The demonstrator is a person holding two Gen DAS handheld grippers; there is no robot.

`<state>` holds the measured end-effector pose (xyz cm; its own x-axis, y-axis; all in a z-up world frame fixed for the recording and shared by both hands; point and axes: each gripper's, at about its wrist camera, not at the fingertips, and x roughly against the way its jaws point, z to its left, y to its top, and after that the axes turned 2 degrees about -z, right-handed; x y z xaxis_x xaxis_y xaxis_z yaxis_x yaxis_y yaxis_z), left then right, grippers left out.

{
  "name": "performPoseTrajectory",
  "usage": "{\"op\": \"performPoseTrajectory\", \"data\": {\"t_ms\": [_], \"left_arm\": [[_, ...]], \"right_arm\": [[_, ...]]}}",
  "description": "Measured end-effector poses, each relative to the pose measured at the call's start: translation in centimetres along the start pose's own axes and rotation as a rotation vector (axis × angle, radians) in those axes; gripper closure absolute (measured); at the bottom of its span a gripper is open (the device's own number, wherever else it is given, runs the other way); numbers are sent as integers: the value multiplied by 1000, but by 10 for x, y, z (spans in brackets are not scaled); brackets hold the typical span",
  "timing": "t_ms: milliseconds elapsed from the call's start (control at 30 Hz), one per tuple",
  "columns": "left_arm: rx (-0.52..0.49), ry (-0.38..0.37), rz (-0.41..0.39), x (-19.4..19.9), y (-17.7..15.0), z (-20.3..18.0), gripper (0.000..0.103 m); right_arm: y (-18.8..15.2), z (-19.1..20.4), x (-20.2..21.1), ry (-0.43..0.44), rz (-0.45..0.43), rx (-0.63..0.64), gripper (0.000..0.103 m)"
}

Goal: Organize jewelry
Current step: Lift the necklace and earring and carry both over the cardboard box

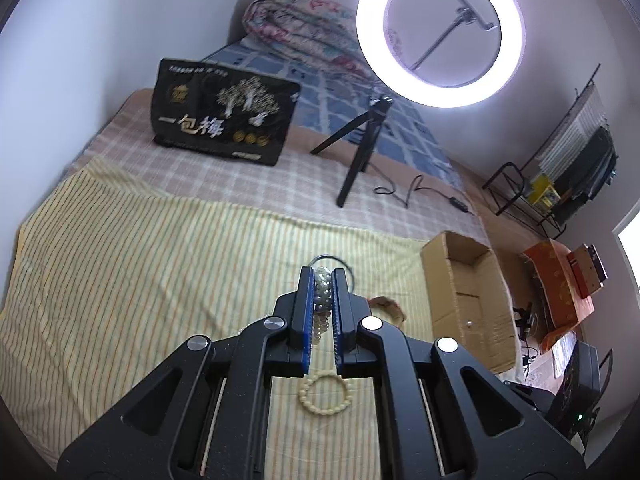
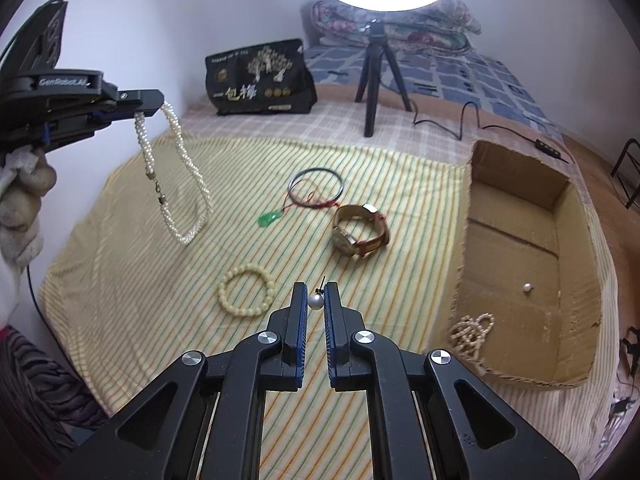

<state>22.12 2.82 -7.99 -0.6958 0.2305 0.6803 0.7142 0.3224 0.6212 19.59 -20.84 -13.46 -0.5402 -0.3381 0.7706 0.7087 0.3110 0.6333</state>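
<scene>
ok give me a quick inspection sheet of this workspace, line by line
surface: yellow striped cloth over a checked bedspread.
job's things: cardboard box holds a loose pearl and a bead strand; cream bracelet, watch, green pendant and dark bangle lie on the cloth.
clutter: black bag, tripod.
grippers: left hand-held gripper holds a dangling pearl necklace; right hand-held gripper pinches a pearl earring.
cables: black cable beside the tripod.
surroundings: ring light, folded quilt, metal rack.
</scene>
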Motion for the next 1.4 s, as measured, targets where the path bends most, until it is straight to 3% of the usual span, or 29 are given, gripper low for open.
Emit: {"op": "performPoseTrajectory", "data": {"t_ms": [567,1400], "left_arm": [[-111,-128,-32,3,14,-83,97],[-281,-292,5,-52,33,-247,97]], "right_arm": [[8,-64,36,-62,-76,-116,96],[-11,-135,49,-122,-51,-227,96]]}}
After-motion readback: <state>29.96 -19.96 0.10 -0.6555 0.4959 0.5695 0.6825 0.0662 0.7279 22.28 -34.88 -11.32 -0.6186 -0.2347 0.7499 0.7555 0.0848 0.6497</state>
